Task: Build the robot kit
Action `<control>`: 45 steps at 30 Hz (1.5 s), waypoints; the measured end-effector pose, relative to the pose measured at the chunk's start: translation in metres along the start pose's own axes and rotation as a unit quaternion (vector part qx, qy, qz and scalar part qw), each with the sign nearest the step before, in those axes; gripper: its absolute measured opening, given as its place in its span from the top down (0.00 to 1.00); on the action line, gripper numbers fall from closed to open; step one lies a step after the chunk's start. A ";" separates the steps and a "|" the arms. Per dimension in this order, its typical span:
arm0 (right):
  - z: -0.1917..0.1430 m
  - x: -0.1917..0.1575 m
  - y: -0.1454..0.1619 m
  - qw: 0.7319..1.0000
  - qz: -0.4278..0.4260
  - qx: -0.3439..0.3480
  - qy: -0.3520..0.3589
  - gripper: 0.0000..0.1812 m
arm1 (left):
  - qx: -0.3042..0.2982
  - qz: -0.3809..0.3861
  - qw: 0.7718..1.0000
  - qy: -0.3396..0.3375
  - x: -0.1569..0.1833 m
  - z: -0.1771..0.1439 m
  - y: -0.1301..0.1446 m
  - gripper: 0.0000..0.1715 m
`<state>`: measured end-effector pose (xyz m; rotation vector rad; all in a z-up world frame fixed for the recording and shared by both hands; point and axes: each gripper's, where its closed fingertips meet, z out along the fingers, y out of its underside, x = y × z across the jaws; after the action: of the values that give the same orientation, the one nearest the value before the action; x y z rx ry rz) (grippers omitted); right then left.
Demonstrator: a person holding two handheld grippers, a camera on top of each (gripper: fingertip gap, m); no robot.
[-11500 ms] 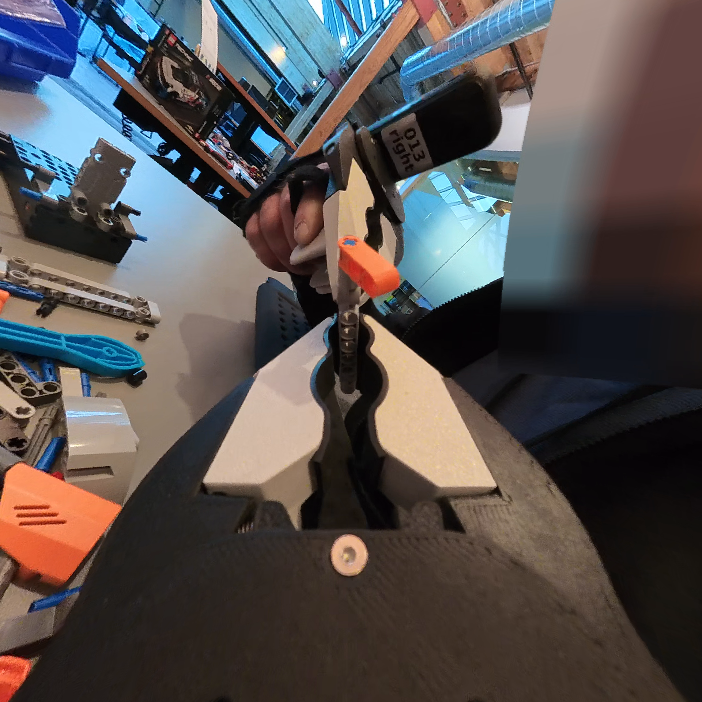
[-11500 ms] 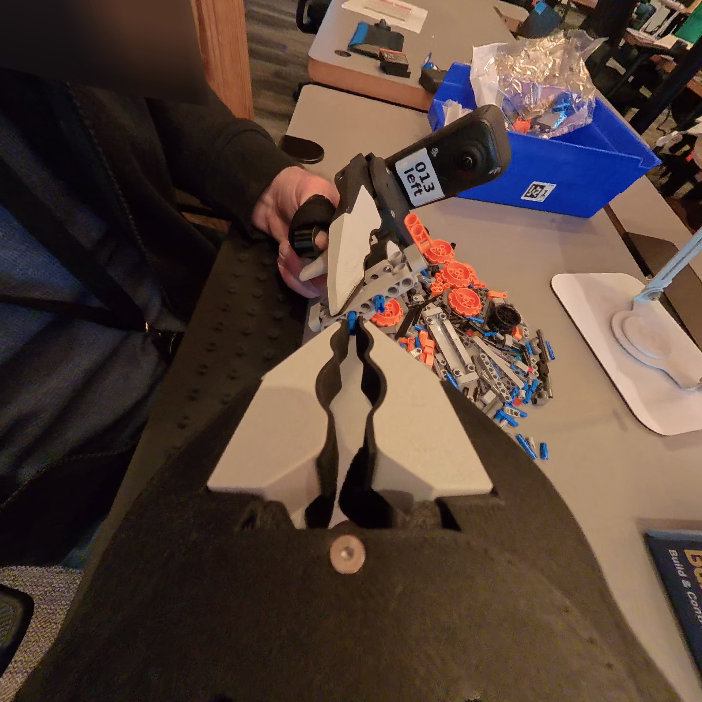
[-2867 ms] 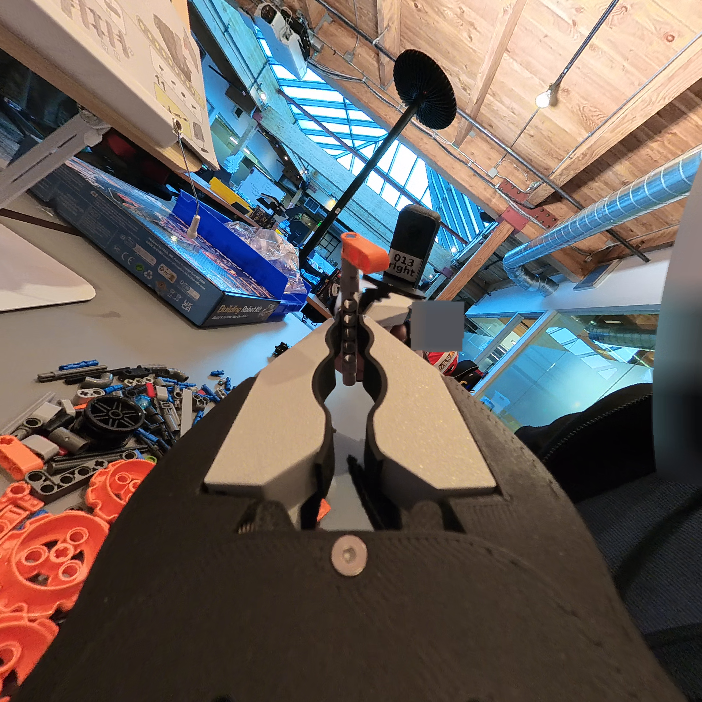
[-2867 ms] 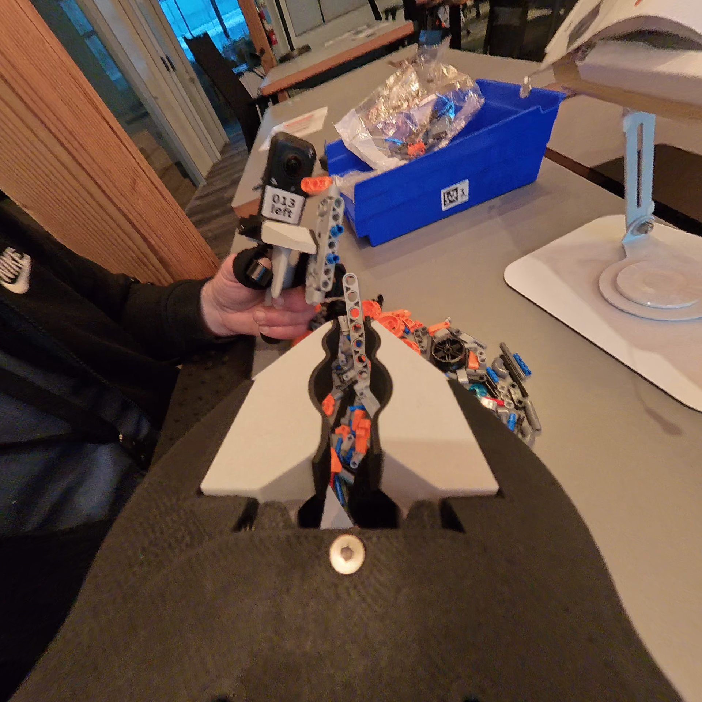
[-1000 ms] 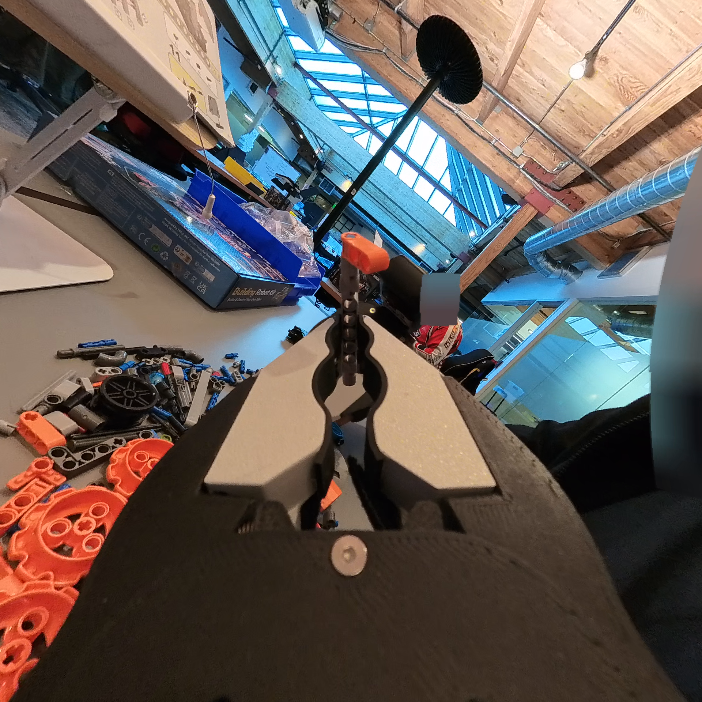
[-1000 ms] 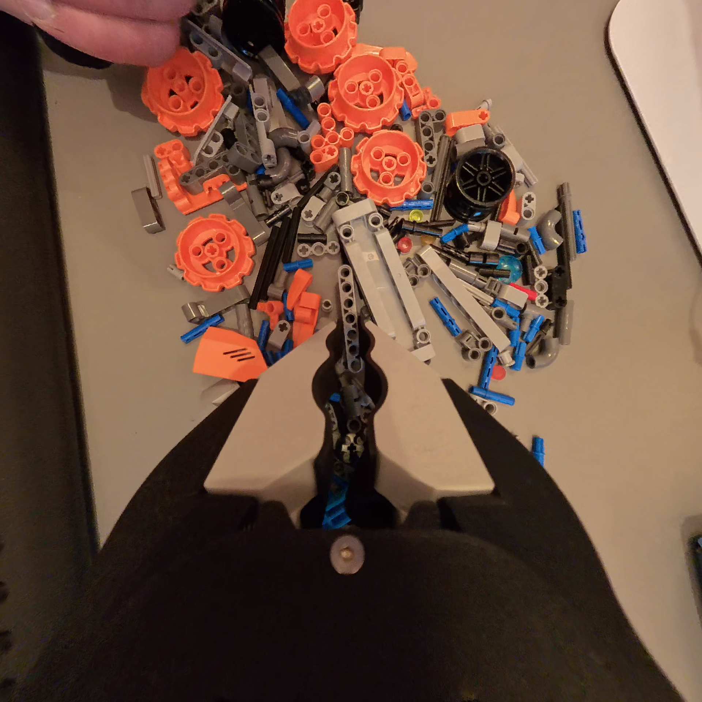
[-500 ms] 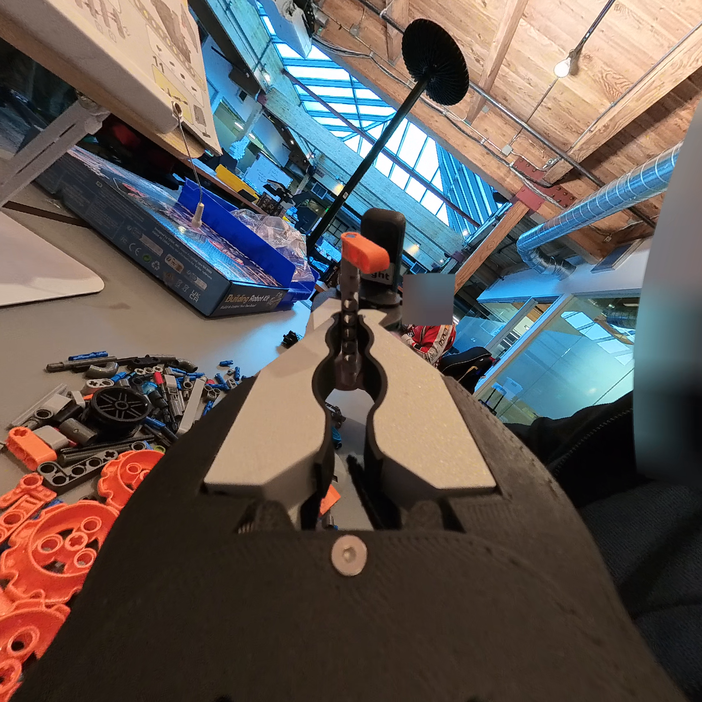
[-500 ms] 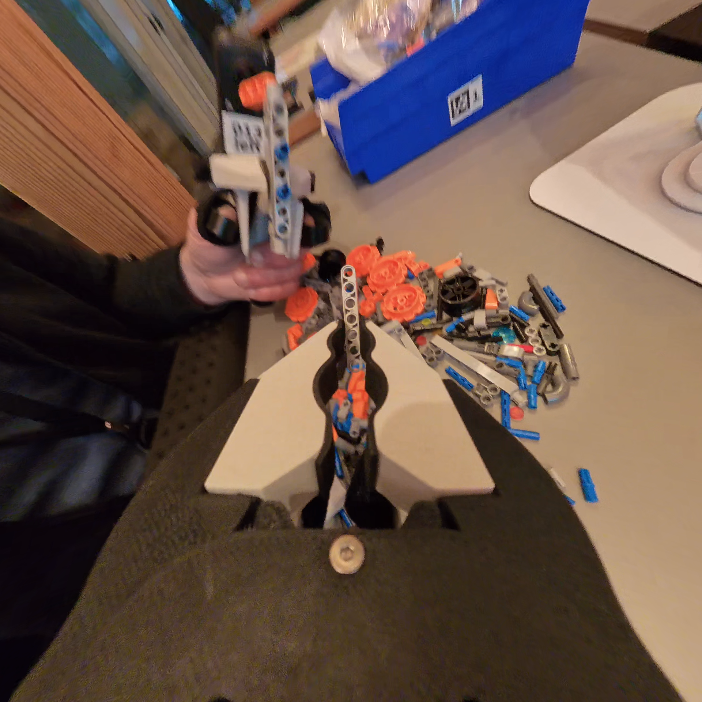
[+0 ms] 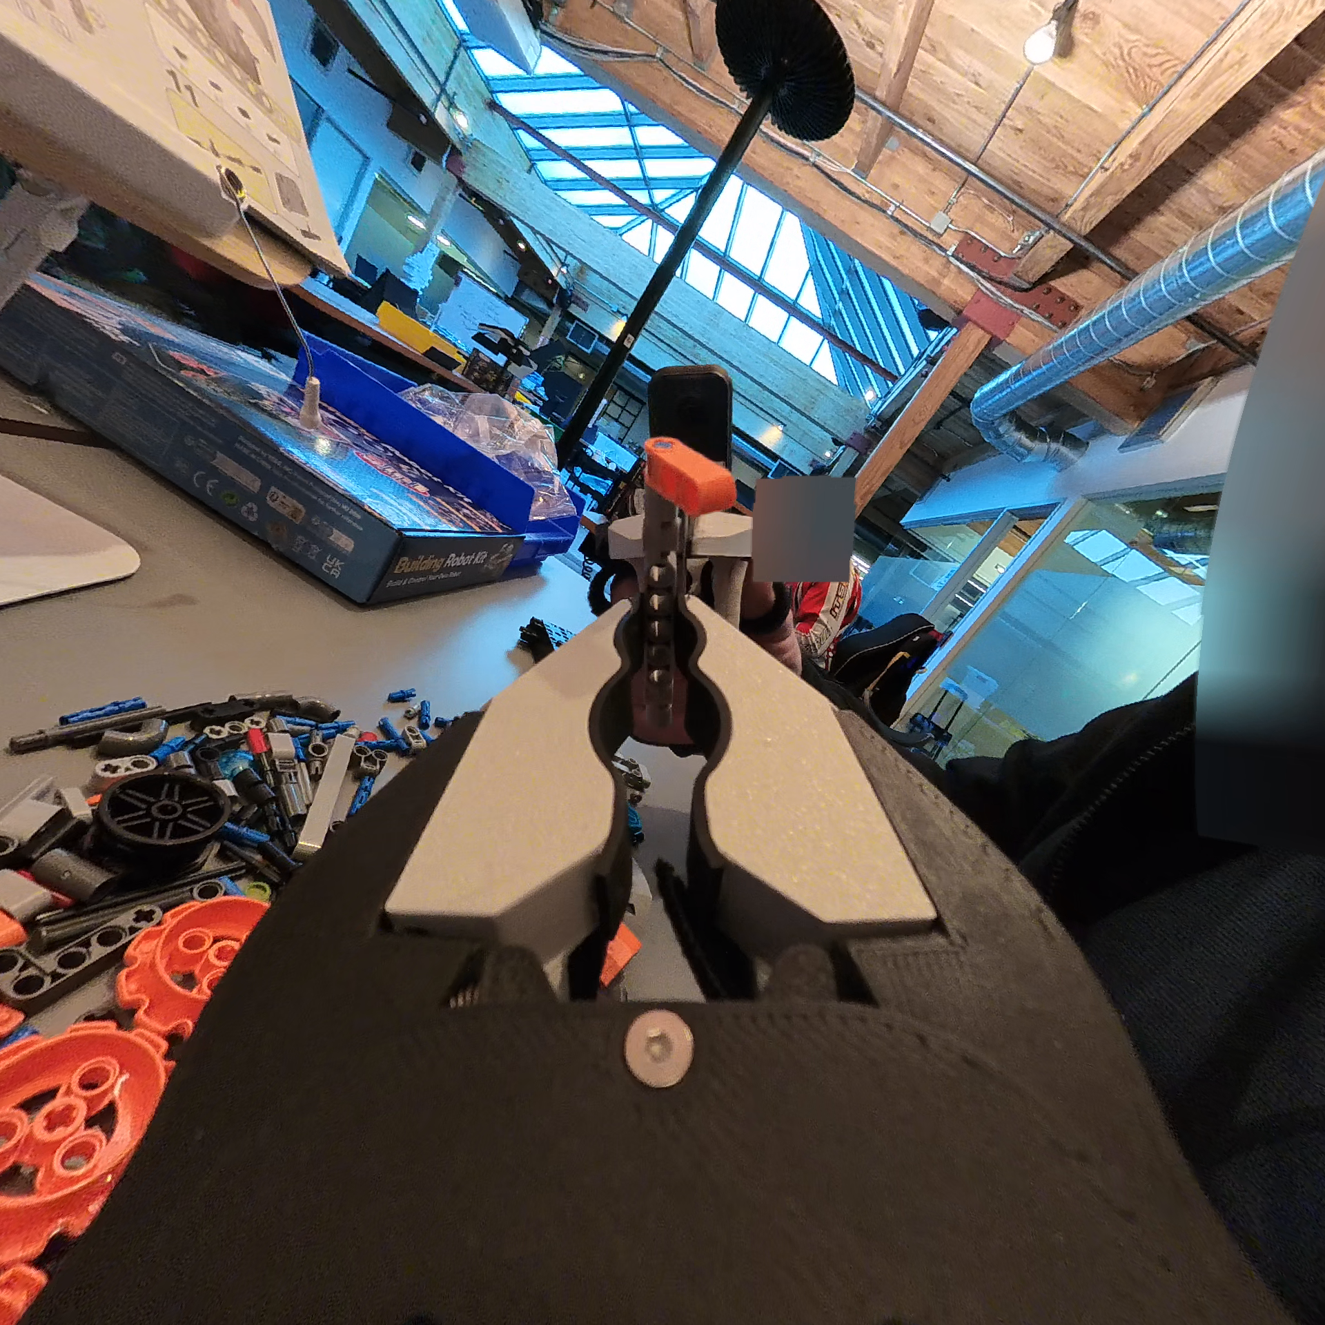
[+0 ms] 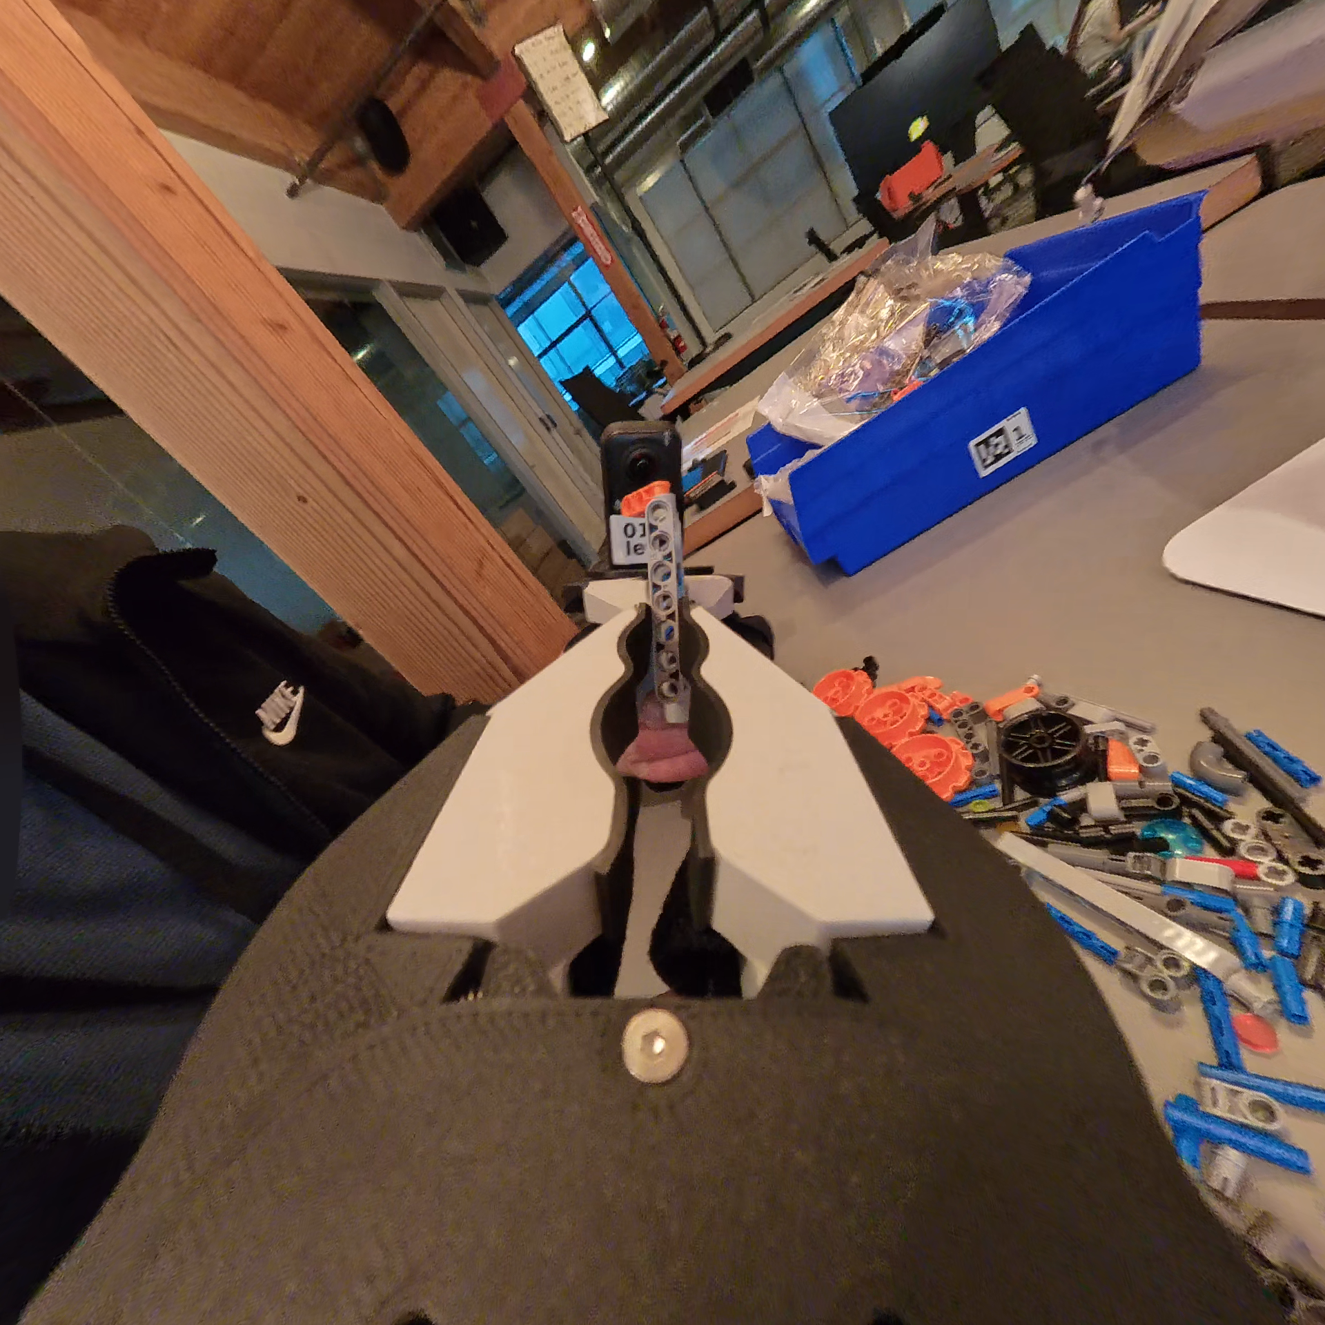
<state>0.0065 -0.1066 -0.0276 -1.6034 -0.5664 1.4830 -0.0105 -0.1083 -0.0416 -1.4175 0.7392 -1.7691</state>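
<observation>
My left gripper (image 9: 659, 618) is shut on a grey holed beam (image 9: 656, 645) that stands upright, with an orange piece (image 9: 688, 484) on its top end. My right gripper (image 10: 663, 618) is shut on a thin grey holed beam (image 10: 663, 609), also upright. The two grippers face each other closely above the table edge. In the right wrist view the thin beam lies right in front of the left gripper's beam and orange piece (image 10: 644, 500); I cannot tell if they touch. The right gripper's fingers (image 9: 717, 534) show just behind the left's beam.
A pile of loose pieces lies on the grey table (image 10: 1039, 595): orange gear wheels (image 10: 903, 713), a black wheel (image 10: 1047, 749), blue pins, grey beams. A blue bin (image 10: 1004, 423) with a plastic bag, a blue flat box (image 9: 287, 466) and a white lamp base (image 10: 1262, 545) stand beyond. A person's dark jacket (image 10: 215, 717) is close. The tips of both grippers are at nearly the same place.
The right gripper lifted the thin beam up from over the pile and brought it close in front of the left gripper's beam. The left gripper has held its beam nearly still.
</observation>
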 end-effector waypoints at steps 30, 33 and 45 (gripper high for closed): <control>0.008 -0.018 -0.003 0.999 -0.031 0.024 -0.025 0.97 | 0.009 0.071 0.997 0.011 0.020 -0.003 -0.005 0.97; 0.006 -0.020 0.000 0.999 -0.014 0.008 -0.048 0.97 | -0.001 0.080 0.997 0.016 0.023 -0.003 -0.003 0.97; 0.002 -0.026 0.013 0.995 -0.045 -0.074 -0.043 0.97 | -0.098 0.121 0.988 0.020 0.026 0.004 0.029 0.96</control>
<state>-0.0031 -0.1343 -0.0234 -1.6108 -0.8039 1.4764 -0.0046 -0.1457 -0.0497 -1.3558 1.0832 -1.5750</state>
